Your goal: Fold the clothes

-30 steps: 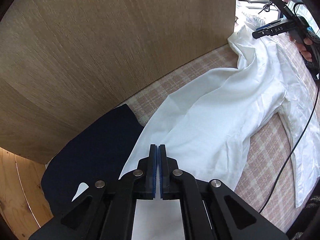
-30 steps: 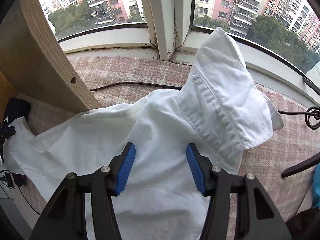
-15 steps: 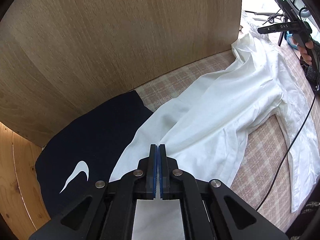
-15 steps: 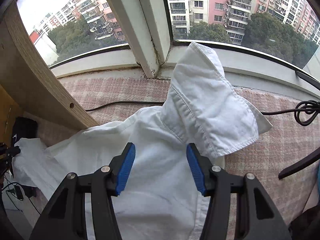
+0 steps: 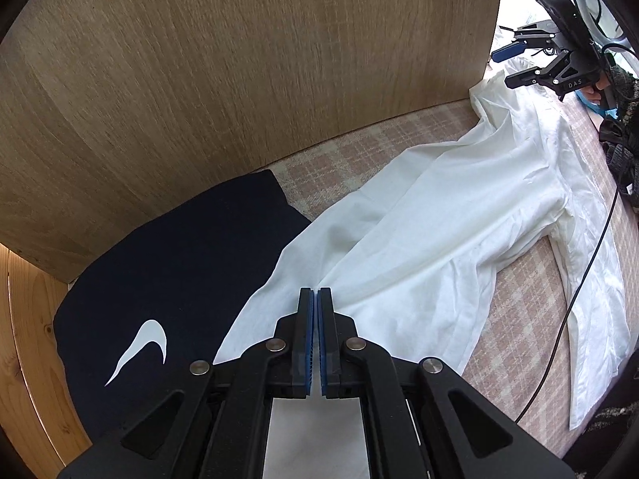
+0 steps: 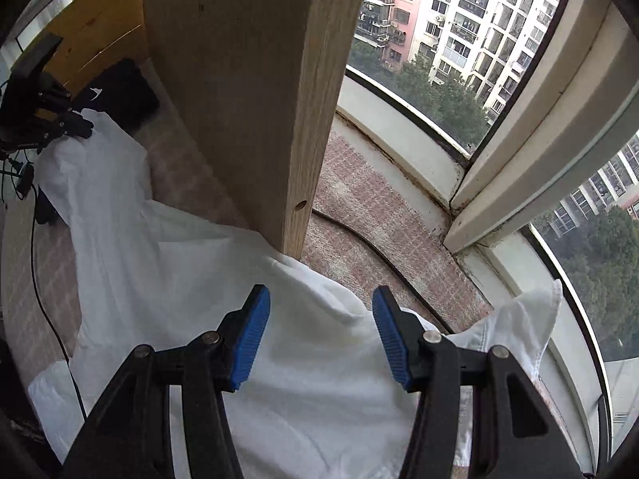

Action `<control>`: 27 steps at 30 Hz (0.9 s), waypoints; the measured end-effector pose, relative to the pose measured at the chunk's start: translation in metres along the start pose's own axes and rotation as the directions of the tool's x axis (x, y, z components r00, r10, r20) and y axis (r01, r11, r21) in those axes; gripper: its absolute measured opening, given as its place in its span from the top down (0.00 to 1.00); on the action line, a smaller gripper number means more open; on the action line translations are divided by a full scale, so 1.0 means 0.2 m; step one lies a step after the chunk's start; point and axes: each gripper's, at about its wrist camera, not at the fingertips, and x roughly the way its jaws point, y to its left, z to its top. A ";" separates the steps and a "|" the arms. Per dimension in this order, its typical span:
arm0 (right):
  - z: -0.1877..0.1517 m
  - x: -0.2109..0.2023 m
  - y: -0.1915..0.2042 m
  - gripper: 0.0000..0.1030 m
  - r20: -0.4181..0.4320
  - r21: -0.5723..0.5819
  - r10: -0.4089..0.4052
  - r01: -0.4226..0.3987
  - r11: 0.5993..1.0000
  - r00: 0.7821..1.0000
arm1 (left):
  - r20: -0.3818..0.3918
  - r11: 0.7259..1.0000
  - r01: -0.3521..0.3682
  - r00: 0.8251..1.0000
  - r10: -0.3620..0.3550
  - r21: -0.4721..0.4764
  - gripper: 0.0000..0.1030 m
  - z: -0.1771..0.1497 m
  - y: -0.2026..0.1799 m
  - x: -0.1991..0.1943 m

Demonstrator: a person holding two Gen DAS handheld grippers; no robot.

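Note:
A white shirt [image 5: 439, 219] lies stretched along the checked cushion [image 5: 519, 307]. My left gripper [image 5: 315, 293] is shut at the shirt's near edge, and folds of cloth run together into its blue pads. In the right wrist view it shows small at the far left [image 6: 86, 125], at the shirt's raised end. My right gripper [image 6: 319, 311] stands open just above the shirt [image 6: 159, 279] near the shoulders, with nothing pinched. The collar [image 6: 531, 319] sticks up to its right. It also appears far off in the left wrist view [image 5: 502, 67], held by a hand.
A dark navy garment with a white swoosh [image 5: 179, 279] lies left of the shirt against a wooden panel [image 5: 239, 80]. The panel's end [image 6: 295, 159] stands just ahead of my right gripper. A black cable [image 5: 579, 279] crosses the cushion. The window sill [image 6: 399, 139] runs behind.
The right gripper has rolled and shifted, so the collar now sits at the right and the panel fills the middle. The left gripper drifted sideways, baring more of the navy garment.

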 end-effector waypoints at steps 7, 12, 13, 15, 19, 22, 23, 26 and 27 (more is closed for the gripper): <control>-0.02 0.18 -0.05 0.50 -0.056 -0.014 0.063 -0.064 0.998 0.996 | -0.001 1.000 -0.011 1.000 0.011 -0.002 0.98 0.00 0.00 0.02; -0.08 0.08 -0.09 0.93 0.011 0.056 0.056 -0.057 0.997 0.998 | 0.021 0.999 -0.039 0.999 0.039 -0.016 0.99 -0.03 -0.02 -0.02; -0.10 0.04 -0.09 0.94 0.035 0.069 0.054 -0.056 0.996 0.998 | 0.030 0.999 -0.042 0.999 0.043 -0.026 0.99 -0.03 -0.02 -0.03; -0.14 -0.03 -0.12 0.94 0.082 0.110 0.058 -0.067 0.992 0.995 | 0.049 0.998 -0.043 0.998 0.045 -0.045 0.99 -0.05 -0.02 -0.05; -0.19 -0.02 -0.16 0.94 0.088 0.171 0.037 -0.051 0.984 0.995 | 0.060 0.996 -0.047 0.997 0.052 -0.082 0.99 -0.06 0.00 -0.06; -0.21 0.05 -0.16 0.94 0.060 0.197 -0.003 -0.009 0.980 0.998 | 0.070 0.994 -0.060 0.995 0.066 -0.086 0.99 -0.06 0.00 -0.08; -0.21 0.06 -0.16 0.94 0.057 0.214 -0.010 -0.002 0.977 0.998 | 0.079 0.994 -0.063 0.994 0.070 -0.087 0.99 -0.06 -0.01 -0.09; -0.23 0.07 -0.19 0.94 0.057 0.301 -0.005 -0.013 0.953 0.998 | 0.100 0.989 -0.076 0.991 0.089 -0.128 0.99 -0.07 0.04 -0.20; -0.23 0.07 -0.20 0.94 0.049 0.320 -0.007 -0.009 0.947 0.999 | 0.100 0.987 -0.083 0.990 0.097 -0.141 0.99 -0.06 0.07 -0.23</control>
